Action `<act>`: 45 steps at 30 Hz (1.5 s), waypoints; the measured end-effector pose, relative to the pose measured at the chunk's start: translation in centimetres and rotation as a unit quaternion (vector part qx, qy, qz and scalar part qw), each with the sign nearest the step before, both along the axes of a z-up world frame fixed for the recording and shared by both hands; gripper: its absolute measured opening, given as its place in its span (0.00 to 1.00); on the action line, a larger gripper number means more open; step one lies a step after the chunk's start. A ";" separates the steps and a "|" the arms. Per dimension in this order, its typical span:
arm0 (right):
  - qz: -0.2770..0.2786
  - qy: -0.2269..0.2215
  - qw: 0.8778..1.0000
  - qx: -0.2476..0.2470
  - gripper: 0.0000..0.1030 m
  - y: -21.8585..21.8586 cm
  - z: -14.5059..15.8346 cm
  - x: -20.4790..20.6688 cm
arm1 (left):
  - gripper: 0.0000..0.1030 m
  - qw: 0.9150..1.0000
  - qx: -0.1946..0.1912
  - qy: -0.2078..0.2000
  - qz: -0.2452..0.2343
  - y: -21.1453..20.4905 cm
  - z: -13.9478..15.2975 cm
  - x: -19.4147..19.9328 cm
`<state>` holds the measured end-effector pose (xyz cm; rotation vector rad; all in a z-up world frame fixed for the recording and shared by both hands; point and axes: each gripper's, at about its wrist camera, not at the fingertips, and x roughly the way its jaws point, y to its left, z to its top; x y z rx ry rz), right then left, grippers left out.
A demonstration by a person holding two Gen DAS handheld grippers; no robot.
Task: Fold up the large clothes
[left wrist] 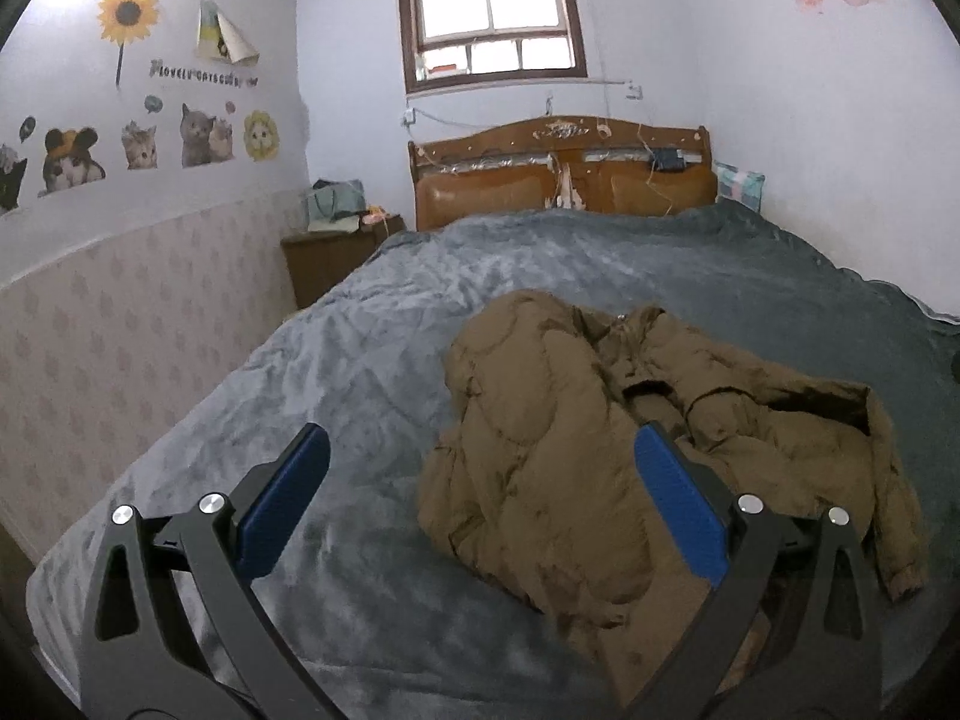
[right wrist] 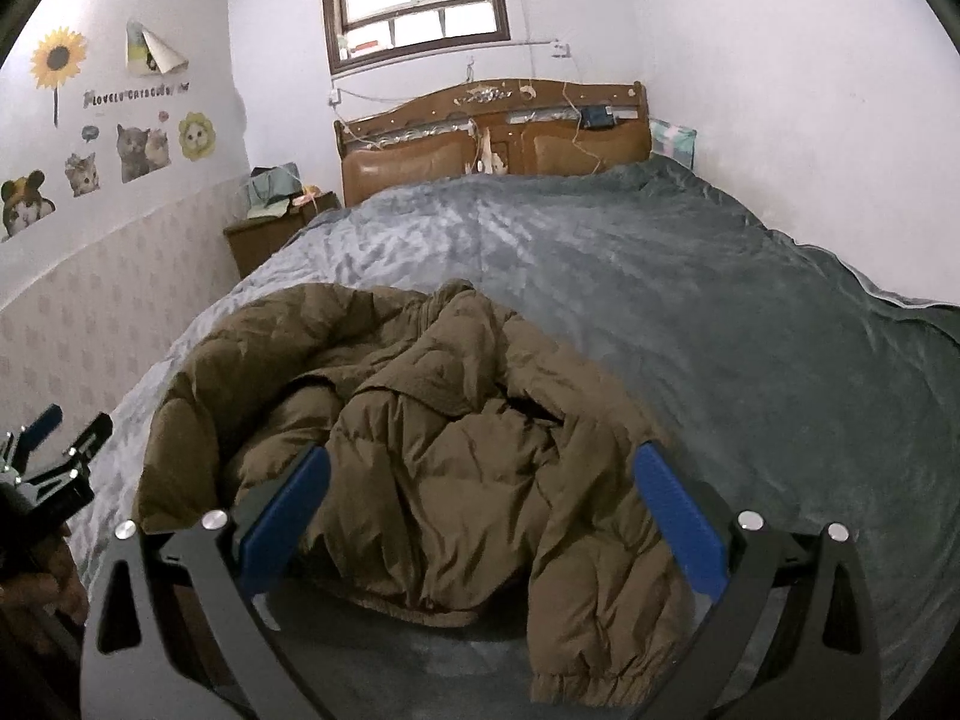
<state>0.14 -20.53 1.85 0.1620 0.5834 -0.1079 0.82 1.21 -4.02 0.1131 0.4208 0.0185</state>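
A brown padded jacket (left wrist: 570,450) lies crumpled in a heap on the grey bed cover (left wrist: 360,324). It also shows in the right wrist view (right wrist: 432,438), with a cuffed sleeve hanging toward the bed's near edge. My left gripper (left wrist: 480,450) is open and empty, held above the near edge, its right pad (left wrist: 678,498) over the jacket's left part. My right gripper (right wrist: 480,456) is open and empty above the middle of the jacket. The left gripper also shows small at the far left of the right wrist view (right wrist: 66,432).
A wooden headboard (left wrist: 558,174) stands at the far end under a window (left wrist: 492,18). A wooden nightstand (left wrist: 330,252) with a bag and small items stands left of the bed. A wall with cat stickers (left wrist: 144,144) runs along the left.
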 end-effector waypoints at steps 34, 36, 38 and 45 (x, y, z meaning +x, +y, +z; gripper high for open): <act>0.006 0.015 1.000 -0.020 0.98 1.0 -0.2 0.2 | 0.97 1.000 -0.011 -0.010 0.005 0.2 -1.6 0.9; 0.008 0.017 1.000 -0.022 0.98 1.1 -0.3 0.2 | 0.97 1.000 -0.012 -0.010 0.005 0.2 -1.6 0.9; 0.009 0.016 1.000 -0.024 0.98 1.2 -0.3 0.2 | 0.97 1.000 -0.013 -0.009 0.005 0.2 -1.5 0.9; 0.007 0.016 1.000 -0.024 0.98 1.2 -0.2 0.2 | 0.97 1.000 -0.011 -0.004 0.006 0.3 -1.7 1.1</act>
